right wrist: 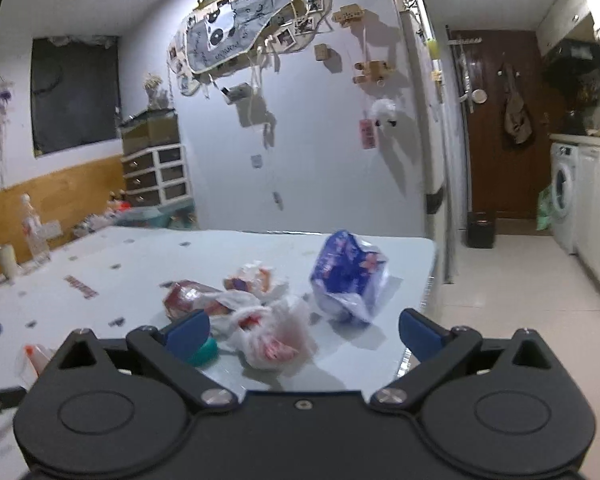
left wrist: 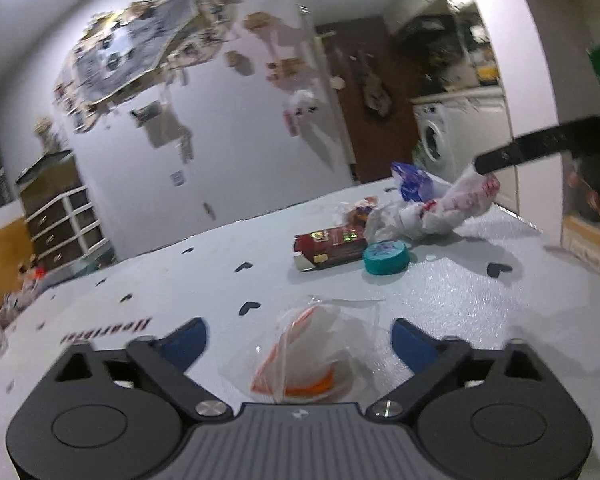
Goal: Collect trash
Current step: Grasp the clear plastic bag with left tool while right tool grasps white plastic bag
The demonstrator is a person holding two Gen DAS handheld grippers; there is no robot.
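Broadly, a pale table (right wrist: 100, 248) carries the trash: a blue bag (right wrist: 346, 276) at its far right, a crumpled white-and-red bag (right wrist: 272, 332) just beside it, then a dark red wrapper (left wrist: 330, 246) touching a teal lid (left wrist: 386, 258). Nearer, the left gripper (left wrist: 300, 344) has its 2 jaws spread around a clear packet with orange trim (left wrist: 306, 360), not pressing it. Likewise, the right gripper (right wrist: 304, 330) stands spread, the white-and-red bag between its fingers.

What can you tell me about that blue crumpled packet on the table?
The blue packet is a crinkled plastic wrapper, blue with white and pinkish print, partly clear at its lower end. It looks empty and squashed, standing tilted near the table's far right corner. It casts a shadow on the table. In the left camera it sits behind a crumpled white bag; contact is unclear.
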